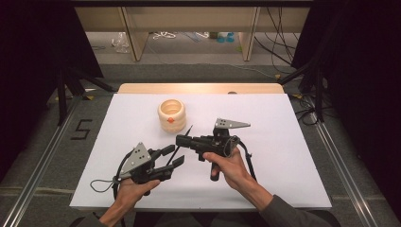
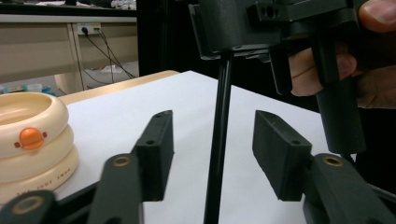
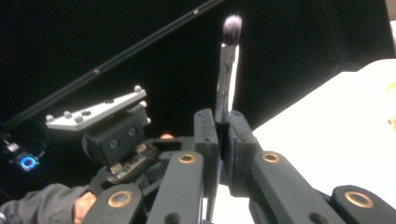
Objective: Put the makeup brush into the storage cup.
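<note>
Overhead, white tabletop [image 1: 283,142] (dark curtained room).

Beyond the fingers, a white table top [image 1: 283,142] with a wooden far edge [image 1: 198,88]. Grey carpet floor [image 1: 189,71] all round, black curtains [image 1: 28,56] either side. Farther back, pale wooden shelving [image 1: 189,19], loose cables [image 1: 279,47] beneath.

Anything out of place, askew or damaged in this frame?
Nothing stands out. The right gripper is clamped on a slim makeup brush, whose black handle runs between the open left gripper untouched. The cream ringed holder stands upright on the white table. No spill or damage.
</note>
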Available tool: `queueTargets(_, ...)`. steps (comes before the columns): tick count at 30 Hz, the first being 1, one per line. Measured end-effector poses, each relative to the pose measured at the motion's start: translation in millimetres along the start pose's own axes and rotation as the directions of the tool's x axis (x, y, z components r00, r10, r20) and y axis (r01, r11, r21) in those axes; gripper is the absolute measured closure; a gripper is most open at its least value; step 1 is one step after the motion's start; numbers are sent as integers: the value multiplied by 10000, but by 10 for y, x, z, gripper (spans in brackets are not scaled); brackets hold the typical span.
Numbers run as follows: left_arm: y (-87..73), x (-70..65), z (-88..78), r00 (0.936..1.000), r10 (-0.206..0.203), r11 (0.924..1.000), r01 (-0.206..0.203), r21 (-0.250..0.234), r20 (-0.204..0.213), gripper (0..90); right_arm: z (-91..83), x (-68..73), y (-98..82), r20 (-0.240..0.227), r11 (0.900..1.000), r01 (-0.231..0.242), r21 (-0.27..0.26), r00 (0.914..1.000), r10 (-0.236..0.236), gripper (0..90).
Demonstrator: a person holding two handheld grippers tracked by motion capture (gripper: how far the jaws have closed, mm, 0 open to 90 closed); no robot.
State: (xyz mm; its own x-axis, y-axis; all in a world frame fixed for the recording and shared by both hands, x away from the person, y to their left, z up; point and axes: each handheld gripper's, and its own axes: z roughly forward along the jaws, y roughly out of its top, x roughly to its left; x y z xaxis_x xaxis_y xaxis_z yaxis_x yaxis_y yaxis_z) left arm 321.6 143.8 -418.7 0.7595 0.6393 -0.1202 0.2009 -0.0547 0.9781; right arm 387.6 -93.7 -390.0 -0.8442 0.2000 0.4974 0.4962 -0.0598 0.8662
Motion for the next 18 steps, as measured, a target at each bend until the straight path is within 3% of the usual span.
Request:
queueTargets(3,-6,20,1,9999,38,9998,-36,181,-104,406,-2,0,4,211,9992,345,184,9992,-349,857)
queueTargets(11,-56,61,6,9988,-297,9961,327,814,-378,310,-50,-19,59,630,9939,972,530,9929,-1005,856)
queueTargets(14,-61,69,10,9989,-44,9949,90,1000,-467,293,-73,-40,82,836,9916,1152,592,9893,-1200,856)
queueTargets(18,-79,66,8,9978,-53,9937,127,1114,-667,236,-109,-72,109,1057,9894,1307,634,9849,-1369,856)
